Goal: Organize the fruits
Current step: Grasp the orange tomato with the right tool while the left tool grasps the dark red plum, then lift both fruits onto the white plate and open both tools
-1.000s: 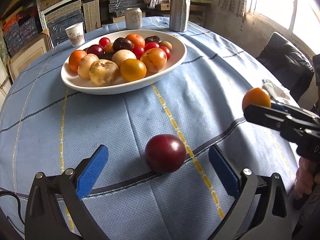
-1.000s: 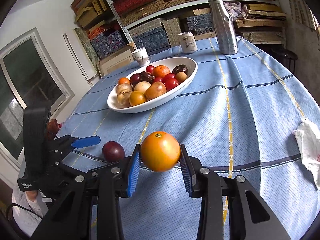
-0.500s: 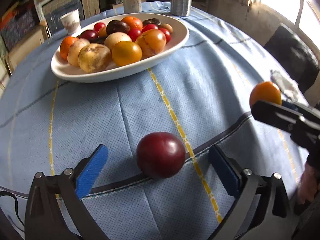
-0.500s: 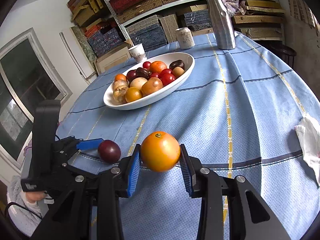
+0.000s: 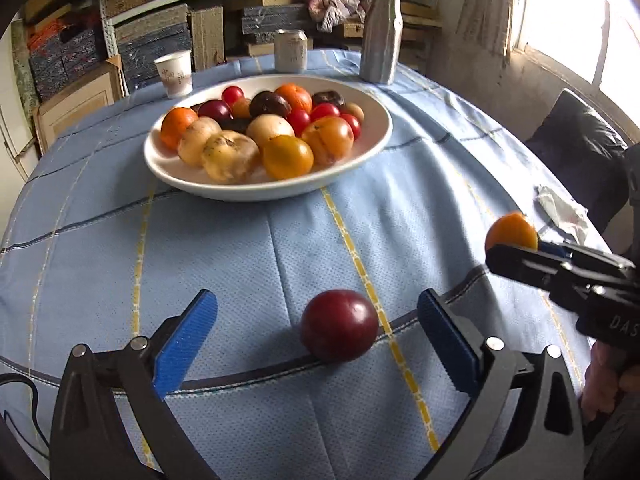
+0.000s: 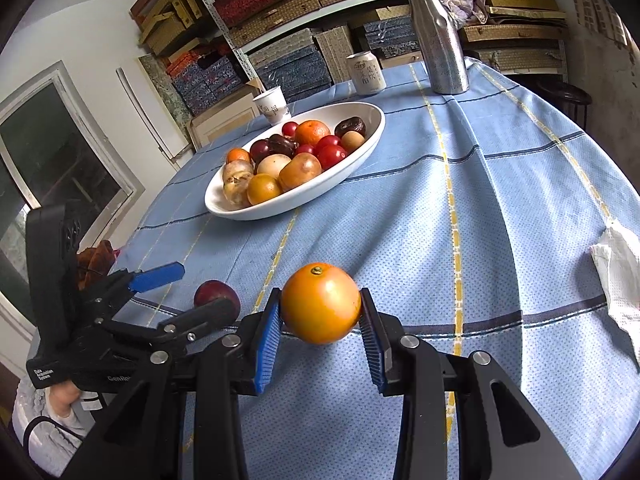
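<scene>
Fruits are mostly gathered already: a white oval bowl [image 5: 372, 148] near the middle of the worktop [image 5: 420, 200] holds a heap of oranges, pale tan rounds, dark plums and small red ones. Two pieces are outside it. A dark red plum [image 5: 339, 325] sits on the blue checked cloth [image 6: 500, 208], on a dark stripe beside a yellow line, well short of the bowl. An orange [image 6: 320, 303] is held up off the cloth.

The step in hand looks like collecting these last two strays. The left gripper [image 5: 318, 334] is spread wide, its blue pads on either side of the plum and touching neither side; the plum lies closer to the right-hand pad. The right gripper [image 6: 319, 330] is pinching the orange between its pads, stem end up, with a shadow on the cloth beneath it.

Next, as I judge it, the left gripper needs to centre on the plum and close gently, since a round, smooth fruit could roll off at an uneven touch. The orange then needs carrying to the bowl and setting on a free spot, likely along the bare near rim.

The plum looks glossy and firm, deep maroon; the orange is bright, smooth-skinned and evenly round.
</scene>
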`<action>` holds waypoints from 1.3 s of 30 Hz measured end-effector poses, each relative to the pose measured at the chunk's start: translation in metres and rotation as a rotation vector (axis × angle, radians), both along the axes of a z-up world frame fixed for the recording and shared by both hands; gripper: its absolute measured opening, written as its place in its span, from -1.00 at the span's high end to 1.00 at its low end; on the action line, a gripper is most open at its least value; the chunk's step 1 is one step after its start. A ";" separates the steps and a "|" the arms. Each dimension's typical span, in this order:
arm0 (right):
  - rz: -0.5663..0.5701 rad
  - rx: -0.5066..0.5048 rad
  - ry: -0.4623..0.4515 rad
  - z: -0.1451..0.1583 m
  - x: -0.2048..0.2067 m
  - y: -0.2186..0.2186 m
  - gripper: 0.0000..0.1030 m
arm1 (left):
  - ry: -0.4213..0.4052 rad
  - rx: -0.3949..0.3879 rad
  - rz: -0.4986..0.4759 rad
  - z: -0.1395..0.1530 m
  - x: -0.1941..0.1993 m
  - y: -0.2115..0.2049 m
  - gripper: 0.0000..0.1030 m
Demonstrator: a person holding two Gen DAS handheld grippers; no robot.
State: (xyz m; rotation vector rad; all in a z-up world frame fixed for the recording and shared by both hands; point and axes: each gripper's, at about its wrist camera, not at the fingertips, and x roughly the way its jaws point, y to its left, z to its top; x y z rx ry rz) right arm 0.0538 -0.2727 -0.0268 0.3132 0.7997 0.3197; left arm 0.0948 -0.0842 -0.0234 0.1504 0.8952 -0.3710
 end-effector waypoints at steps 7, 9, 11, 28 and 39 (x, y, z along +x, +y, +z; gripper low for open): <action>-0.003 0.005 0.001 0.000 -0.001 -0.001 0.26 | 0.083 -0.023 -0.051 -0.010 0.004 -0.010 -0.06; -0.004 0.004 0.003 0.000 -0.001 -0.001 0.26 | 0.084 -0.026 -0.049 -0.010 0.004 -0.010 -0.06; -0.002 0.004 0.002 0.000 -0.001 -0.001 0.26 | 0.083 -0.033 -0.045 -0.010 0.004 -0.009 -0.01; 0.020 -0.018 0.017 -0.003 0.000 0.006 0.26 | 0.109 -0.065 -0.078 -0.010 -0.004 0.007 0.26; 0.097 -0.034 0.058 -0.010 0.006 0.020 0.26 | 0.112 -0.109 -0.019 -0.007 -0.017 0.059 0.27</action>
